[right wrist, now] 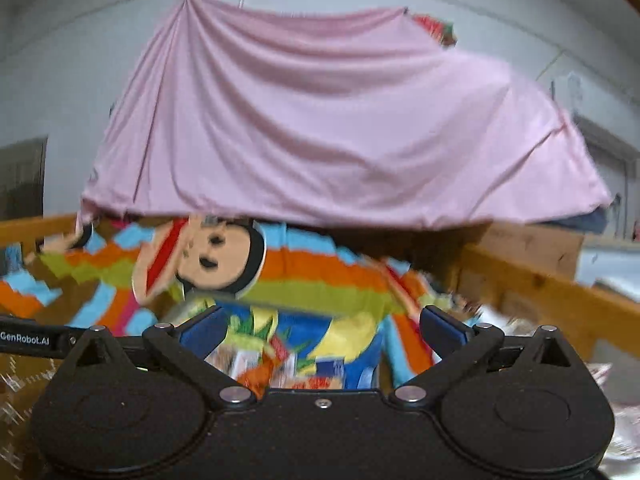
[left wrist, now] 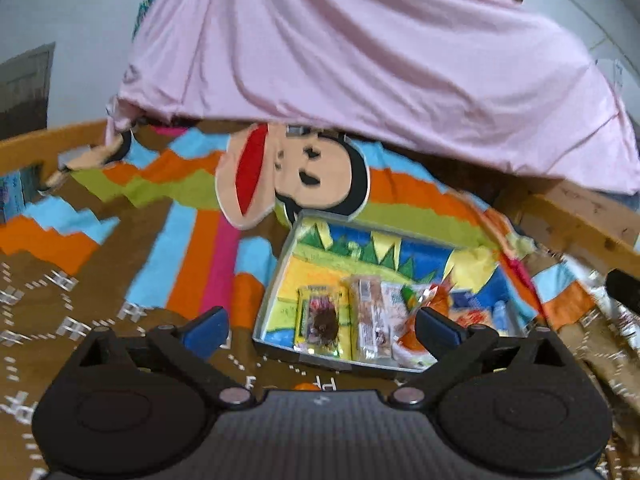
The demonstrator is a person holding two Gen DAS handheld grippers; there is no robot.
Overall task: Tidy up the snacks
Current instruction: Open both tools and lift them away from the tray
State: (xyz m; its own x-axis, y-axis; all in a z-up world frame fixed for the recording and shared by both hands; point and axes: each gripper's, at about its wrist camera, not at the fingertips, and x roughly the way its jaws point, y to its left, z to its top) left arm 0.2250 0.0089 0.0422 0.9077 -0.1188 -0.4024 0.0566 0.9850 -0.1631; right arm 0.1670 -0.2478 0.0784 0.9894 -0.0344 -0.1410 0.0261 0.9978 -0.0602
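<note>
Your left tongs [left wrist: 322, 326] and right tongs [right wrist: 320, 330] are both spread wide, gripping nothing. Just beyond lies a shallow rectangular tray [left wrist: 276, 280] with a bright printed floor, snack packets [left wrist: 362, 326] lined along its near edge. It rests on a striped cartoon-monkey blanket [left wrist: 192, 240]; pink cloth [left wrist: 360, 60] hangs behind.

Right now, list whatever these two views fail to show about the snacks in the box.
- Snack packets, left wrist view: labels blurred, unreadable.
- Right end of the box, left wrist view: hidden behind the left tongs.
- Box contents, right wrist view: smeared by blur and cut off by the right tongs.
</note>
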